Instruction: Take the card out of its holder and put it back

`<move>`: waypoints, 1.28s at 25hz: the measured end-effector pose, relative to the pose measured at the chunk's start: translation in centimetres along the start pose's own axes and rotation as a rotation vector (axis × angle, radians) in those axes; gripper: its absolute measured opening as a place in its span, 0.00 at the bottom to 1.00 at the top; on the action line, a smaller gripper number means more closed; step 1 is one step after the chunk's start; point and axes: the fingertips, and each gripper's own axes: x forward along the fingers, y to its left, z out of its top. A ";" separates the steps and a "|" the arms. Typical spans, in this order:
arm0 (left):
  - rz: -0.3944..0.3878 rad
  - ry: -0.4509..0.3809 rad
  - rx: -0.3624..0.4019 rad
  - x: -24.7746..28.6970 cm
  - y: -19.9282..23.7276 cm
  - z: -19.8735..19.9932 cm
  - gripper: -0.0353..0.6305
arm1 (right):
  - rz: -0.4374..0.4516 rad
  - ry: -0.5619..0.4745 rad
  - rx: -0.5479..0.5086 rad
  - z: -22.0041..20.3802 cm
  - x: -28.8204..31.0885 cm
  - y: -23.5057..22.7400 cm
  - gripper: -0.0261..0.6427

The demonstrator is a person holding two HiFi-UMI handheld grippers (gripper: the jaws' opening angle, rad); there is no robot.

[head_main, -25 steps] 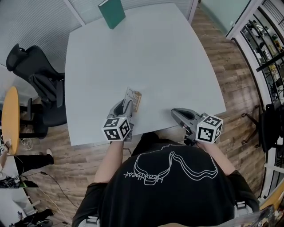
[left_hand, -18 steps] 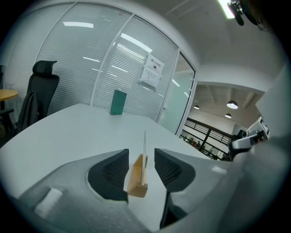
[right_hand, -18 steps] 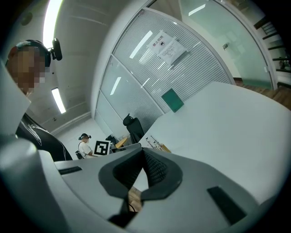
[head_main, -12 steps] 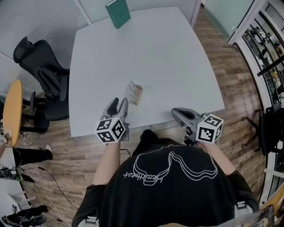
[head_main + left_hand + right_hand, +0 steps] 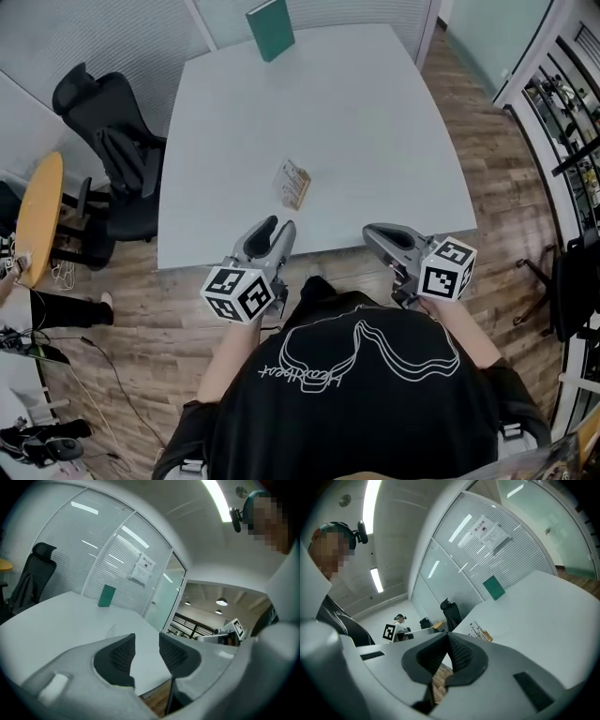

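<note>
- Left gripper (image 5: 278, 226) — jaws just opened wide, nothing between them.
- Right gripper (image 5: 371, 232) — jaws pressed together, empty.
- Small tan-and-white card holder (image 5: 293, 184) lies on the pale grey table (image 5: 375, 112), apart from both grippers.

A large white table (image 5: 375, 122) fills the upper middle of the head view, on a wooden floor (image 5: 487, 150). At the upper left a black office chair (image 5: 108, 141) stands near grey window blinds (image 5: 103, 33). A round yellow table (image 5: 37, 216) is at the left edge.
</note>
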 end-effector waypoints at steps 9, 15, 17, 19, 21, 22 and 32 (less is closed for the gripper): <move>-0.191 -0.011 -0.052 -2.0 -6.9 -0.3 0.20 | 0.098 -0.039 -0.045 1.5 0.0 3.3 0.05; -0.210 -0.021 -0.025 -2.2 -7.8 -0.3 0.08 | 0.115 -0.037 -0.050 1.3 0.0 4.0 0.05; -0.206 -0.018 -0.010 -1.9 -7.9 -0.3 0.07 | 0.114 -0.040 -0.054 1.3 -0.2 4.0 0.05; -0.210 -0.017 -0.003 -1.8 -8.2 -0.2 0.07 | 0.115 -0.040 -0.067 1.2 -0.3 4.2 0.05; -0.224 -0.020 0.000 -1.9 -8.6 0.3 0.07 | 0.118 -0.050 -0.078 1.4 -0.4 4.4 0.05; -0.231 -0.024 0.001 -1.9 -8.8 0.5 0.07 | 0.119 -0.056 -0.080 1.5 -0.4 4.5 0.05; -0.234 -0.059 0.021 -2.2 -9.5 2.2 0.07 | 0.138 -0.053 -0.097 2.2 -0.5 5.5 0.05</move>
